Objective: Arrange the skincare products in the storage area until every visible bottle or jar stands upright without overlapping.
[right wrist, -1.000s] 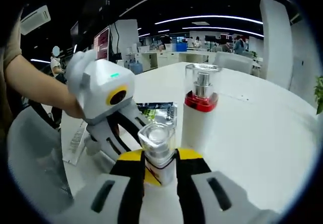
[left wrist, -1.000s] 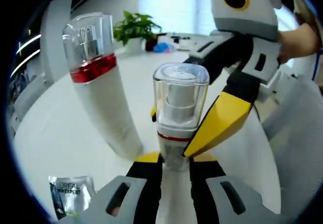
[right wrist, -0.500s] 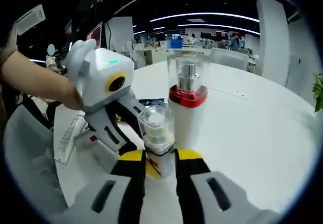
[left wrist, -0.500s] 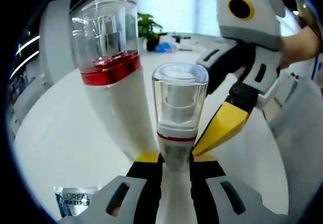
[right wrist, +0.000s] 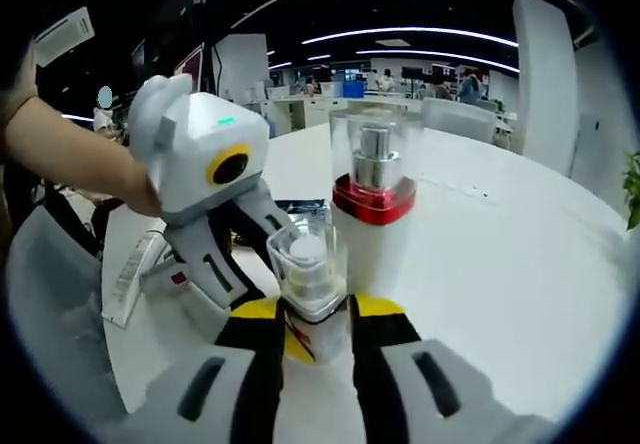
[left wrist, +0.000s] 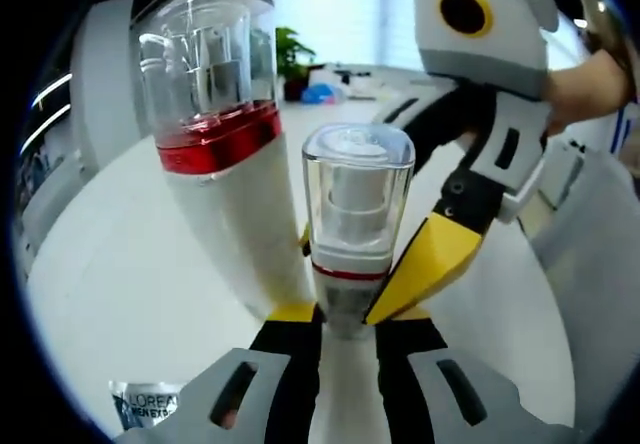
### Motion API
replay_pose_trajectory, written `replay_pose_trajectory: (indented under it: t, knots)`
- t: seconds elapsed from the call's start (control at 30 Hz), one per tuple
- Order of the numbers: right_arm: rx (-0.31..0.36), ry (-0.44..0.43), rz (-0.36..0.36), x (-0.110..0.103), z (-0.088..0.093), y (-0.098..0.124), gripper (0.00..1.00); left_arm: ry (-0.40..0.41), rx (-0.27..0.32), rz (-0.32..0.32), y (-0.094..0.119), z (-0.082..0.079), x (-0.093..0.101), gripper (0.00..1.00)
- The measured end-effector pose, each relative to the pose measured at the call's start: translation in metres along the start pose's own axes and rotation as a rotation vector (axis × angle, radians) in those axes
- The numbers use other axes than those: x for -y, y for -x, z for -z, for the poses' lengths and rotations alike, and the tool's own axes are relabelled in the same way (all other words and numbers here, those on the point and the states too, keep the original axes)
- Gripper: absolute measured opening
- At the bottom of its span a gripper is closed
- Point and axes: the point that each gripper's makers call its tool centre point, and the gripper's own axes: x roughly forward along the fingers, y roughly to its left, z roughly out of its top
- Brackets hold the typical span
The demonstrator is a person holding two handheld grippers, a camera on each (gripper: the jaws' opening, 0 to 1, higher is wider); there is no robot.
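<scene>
Here both grippers, left gripper [left wrist: 345, 316] and right gripper [right wrist: 310, 314], pinch one small clear-capped pump bottle [left wrist: 352, 226], steadying it upright on the white table [left wrist: 120, 264] beside the taller red-banded pump bottle [left wrist: 222, 159].

Legible text: "L'OREAL" in white capitals on a silvery sachet [left wrist: 150, 406] lying flat on the white table [left wrist: 100, 294], left gripper view. A smaller line beneath it, possibly "MEN EXPERT", is cut off. Both bottles: no readable print.
</scene>
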Motion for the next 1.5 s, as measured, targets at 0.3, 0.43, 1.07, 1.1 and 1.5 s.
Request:
replay_pose_trajectory:
  t: [0.3, 0.43, 1.07, 1.1, 1.5]
  knots:
    - [-0.004, 0.02, -0.004, 0.002, -0.001, 0.0, 0.28, 0.003, 0.005, -0.002, -0.001, 0.0, -0.001, 0.17]
    - [-0.006, 0.021, 0.002, 0.005, 0.0, 0.001, 0.31, -0.001, 0.004, 0.0, -0.001, 0.0, -0.001, 0.17]
    - [-0.008, 0.01, 0.011, 0.004, 0.001, 0.005, 0.29, 0.024, -0.019, -0.032, -0.004, 0.004, -0.004, 0.2]
    - [-0.008, 0.01, 0.013, 0.005, 0.001, 0.006, 0.29, 0.023, -0.023, -0.033, -0.004, 0.004, -0.004, 0.2]
    - [-0.002, 0.005, 0.018, 0.0, -0.003, 0.017, 0.37, 0.07, -0.013, -0.089, 0.021, 0.001, 0.0, 0.3]
